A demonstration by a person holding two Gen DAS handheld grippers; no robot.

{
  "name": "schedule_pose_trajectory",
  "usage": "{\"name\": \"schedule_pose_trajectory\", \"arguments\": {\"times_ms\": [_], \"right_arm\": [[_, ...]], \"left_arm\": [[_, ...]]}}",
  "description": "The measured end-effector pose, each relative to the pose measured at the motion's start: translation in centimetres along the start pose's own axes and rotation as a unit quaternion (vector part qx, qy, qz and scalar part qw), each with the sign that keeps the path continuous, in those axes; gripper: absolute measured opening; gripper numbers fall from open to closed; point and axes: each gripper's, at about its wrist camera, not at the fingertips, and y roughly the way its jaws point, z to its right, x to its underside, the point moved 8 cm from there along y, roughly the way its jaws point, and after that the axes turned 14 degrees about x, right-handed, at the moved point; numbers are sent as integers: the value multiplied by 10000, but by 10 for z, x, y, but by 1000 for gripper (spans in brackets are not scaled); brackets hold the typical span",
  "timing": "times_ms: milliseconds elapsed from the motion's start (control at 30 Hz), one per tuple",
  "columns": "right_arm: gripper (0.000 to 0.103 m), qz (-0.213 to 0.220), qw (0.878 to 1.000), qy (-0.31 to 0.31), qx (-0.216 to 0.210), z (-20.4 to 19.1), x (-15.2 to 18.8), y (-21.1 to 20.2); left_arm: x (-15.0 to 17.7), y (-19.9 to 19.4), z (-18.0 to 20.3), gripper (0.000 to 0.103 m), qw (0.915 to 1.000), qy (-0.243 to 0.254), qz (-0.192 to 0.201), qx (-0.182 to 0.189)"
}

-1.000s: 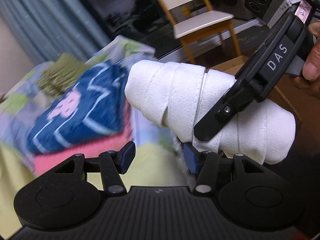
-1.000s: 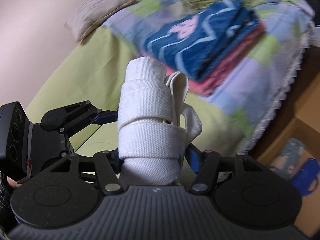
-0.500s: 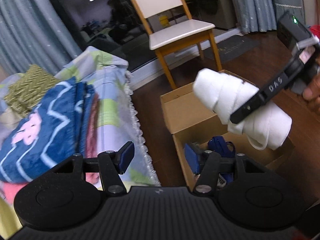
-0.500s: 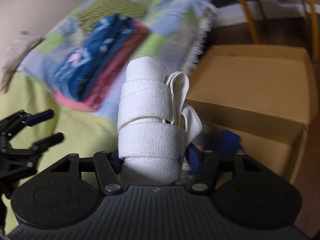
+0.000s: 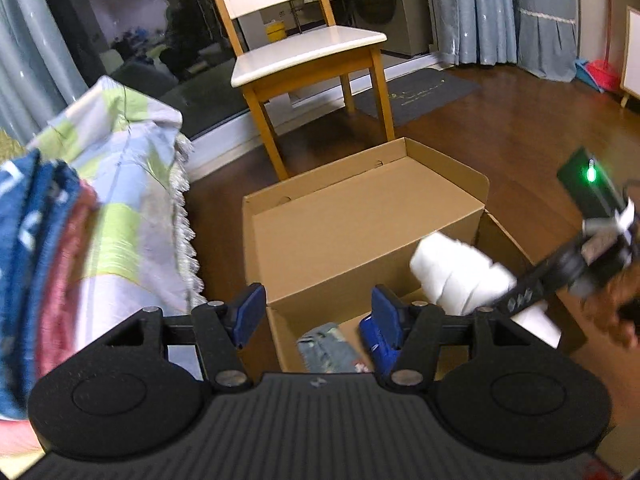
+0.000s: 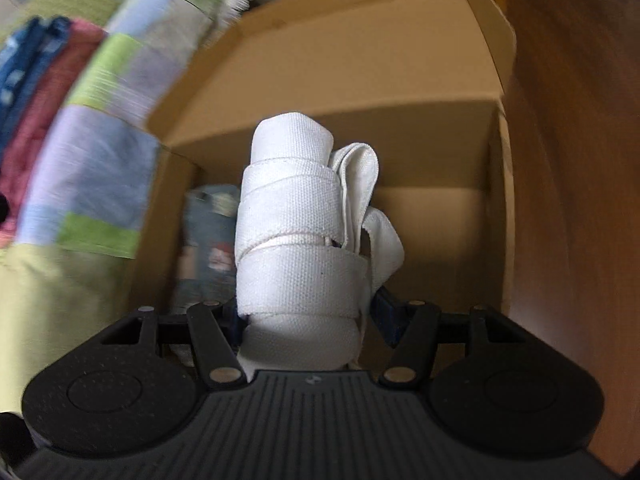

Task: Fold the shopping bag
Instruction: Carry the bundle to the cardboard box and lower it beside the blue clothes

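My right gripper (image 6: 306, 316) is clamped on the rolled white bag (image 6: 296, 224), straps wound round it, held over the open box (image 6: 360, 60). Left gripper (image 5: 316, 312) has jaws wide apart w/ nothing between them, facing the same box. Inside: a blue item (image 5: 376, 344) & a pale denim-like bundle (image 5: 328, 348). Quilt (image 5: 124, 200) hangs just left of box; chair (image 5: 304, 52) behind.

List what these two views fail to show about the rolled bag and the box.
- Right wrist view: the rolled white bag hides the box floor behind it; the right gripper body covers the bag's lower end.
- Left wrist view: the left gripper blocks the cardboard box bottom.
- Both views: the box contents are blurred, unidentifiable.
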Motion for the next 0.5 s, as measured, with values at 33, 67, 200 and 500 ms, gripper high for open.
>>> {"name": "schedule_pose_trajectory", "arguments": {"times_ms": [33,67,200,500], "right_arm": [[58,-52,10000,26,76,0,1,7],[58,-93,9998,15,170,0,2,12],[58,-190,9980,-116,592,-2,3,33],[58,-491,9897,-249,1324,-8,13,74]], "left_arm": [[3,8,-2,62,10000,-73,-10,42],[5,15,-3,64,9999,-141,-25,82],[16,33,-9,69,9993,-345,-58,100],[32,46,-15,75,9984,-543,-76,99]]}}
